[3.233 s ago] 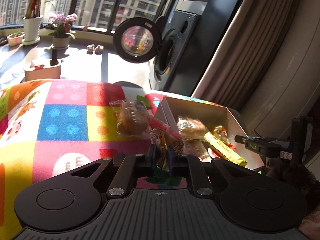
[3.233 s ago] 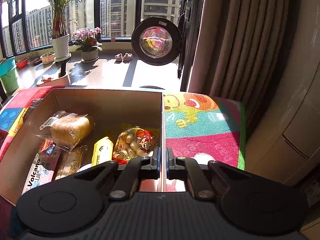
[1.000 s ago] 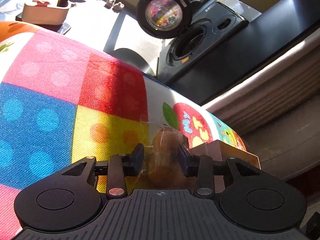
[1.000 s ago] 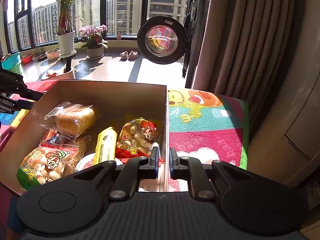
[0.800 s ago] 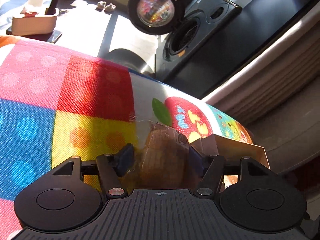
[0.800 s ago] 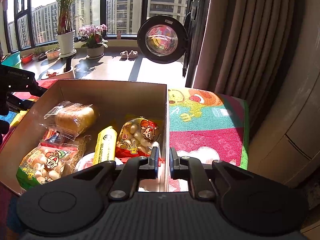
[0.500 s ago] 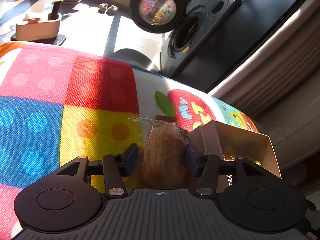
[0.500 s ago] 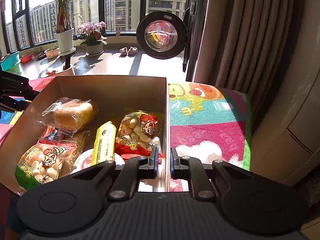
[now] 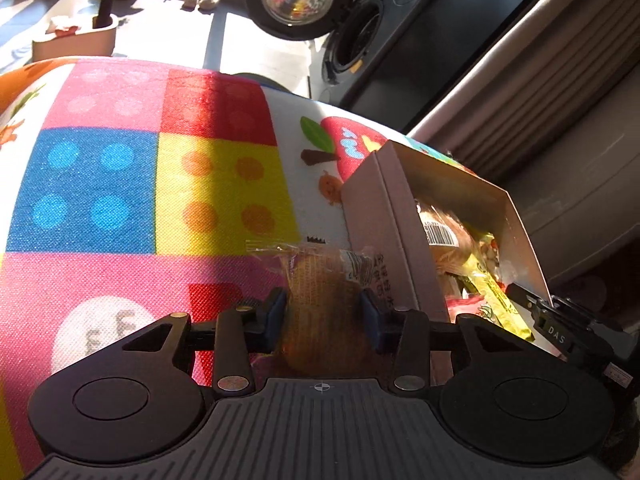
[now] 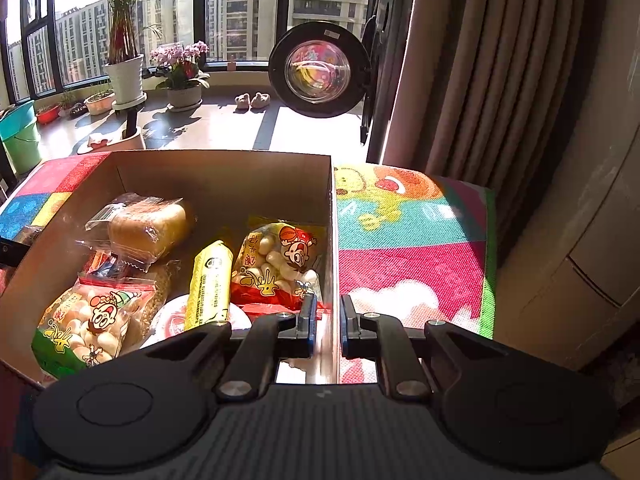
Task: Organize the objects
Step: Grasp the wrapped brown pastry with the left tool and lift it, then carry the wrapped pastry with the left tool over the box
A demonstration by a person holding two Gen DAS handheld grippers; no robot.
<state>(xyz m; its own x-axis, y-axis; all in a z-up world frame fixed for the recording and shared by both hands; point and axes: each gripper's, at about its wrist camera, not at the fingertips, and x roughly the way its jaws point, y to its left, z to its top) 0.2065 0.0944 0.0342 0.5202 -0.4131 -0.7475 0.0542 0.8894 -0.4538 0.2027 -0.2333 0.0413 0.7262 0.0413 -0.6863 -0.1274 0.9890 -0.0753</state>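
My left gripper (image 9: 323,316) is shut on a brown bread roll in a clear wrapper (image 9: 320,304), held just above the colourful mat and left of the cardboard box (image 9: 384,232). My right gripper (image 10: 327,324) is shut on the box's right wall (image 10: 331,240), one finger on each side. Inside the box lie a wrapped bun (image 10: 148,228), a yellow tube pack (image 10: 210,284), a red-and-yellow bag of white candies (image 10: 276,268) and a green bag of white candies (image 10: 88,320). The right gripper's body (image 9: 560,320) shows at the box's near corner in the left wrist view.
The box stands on a bright patchwork play mat (image 9: 140,184). Beyond it are a sunlit floor, a washing machine with its round door open (image 10: 316,74), potted plants (image 10: 124,52) by the window, and a curtain (image 10: 480,60) on the right.
My left gripper closed on the wrapped roll, lifted it and carried it toward the box's left wall. A green candy bag has appeared inside the box. My right gripper stays on the wall.
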